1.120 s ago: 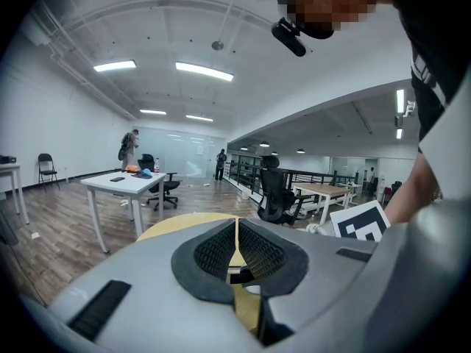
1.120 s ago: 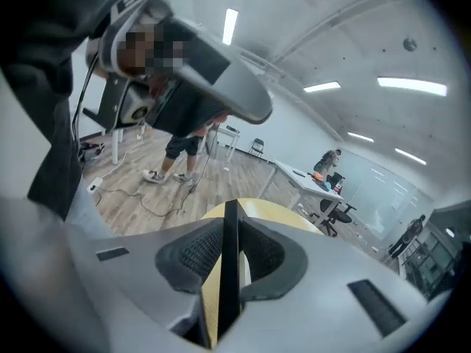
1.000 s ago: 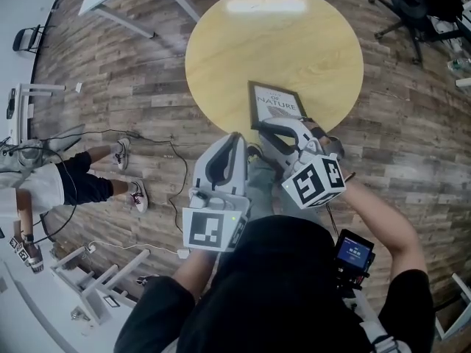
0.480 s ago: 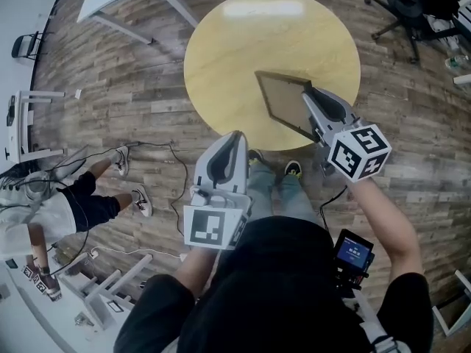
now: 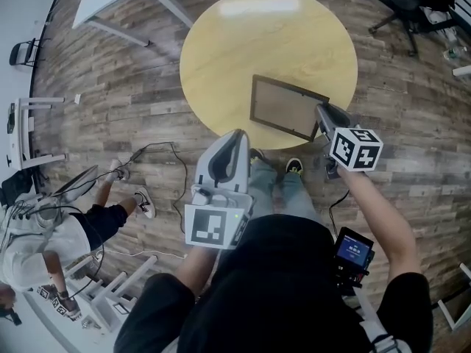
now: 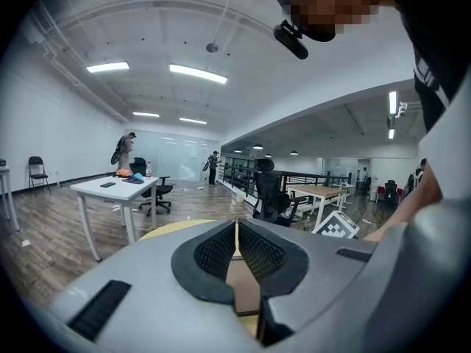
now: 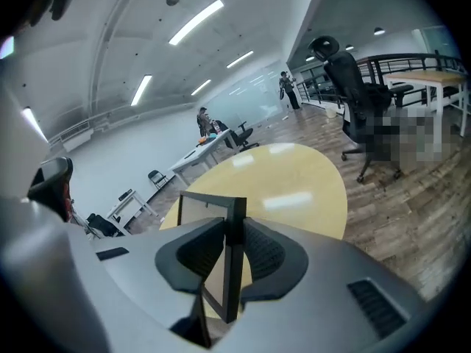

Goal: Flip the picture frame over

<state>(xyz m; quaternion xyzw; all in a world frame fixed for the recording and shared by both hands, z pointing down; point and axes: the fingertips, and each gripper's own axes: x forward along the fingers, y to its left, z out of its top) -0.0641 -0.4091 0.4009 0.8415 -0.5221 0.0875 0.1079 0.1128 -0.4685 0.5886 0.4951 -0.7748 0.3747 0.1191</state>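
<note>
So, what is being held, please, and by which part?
The right hand-held gripper clamps the picture frame by its right edge; the left hand-held gripper holds nothing.

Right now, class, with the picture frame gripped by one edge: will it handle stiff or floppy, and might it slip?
Probably stiff: the picture frame looks flat though the right gripper clamps only one edge. Likely light, since that pinch seems to carry it. It might pivot or slip, the grip being far off-centre.
</note>
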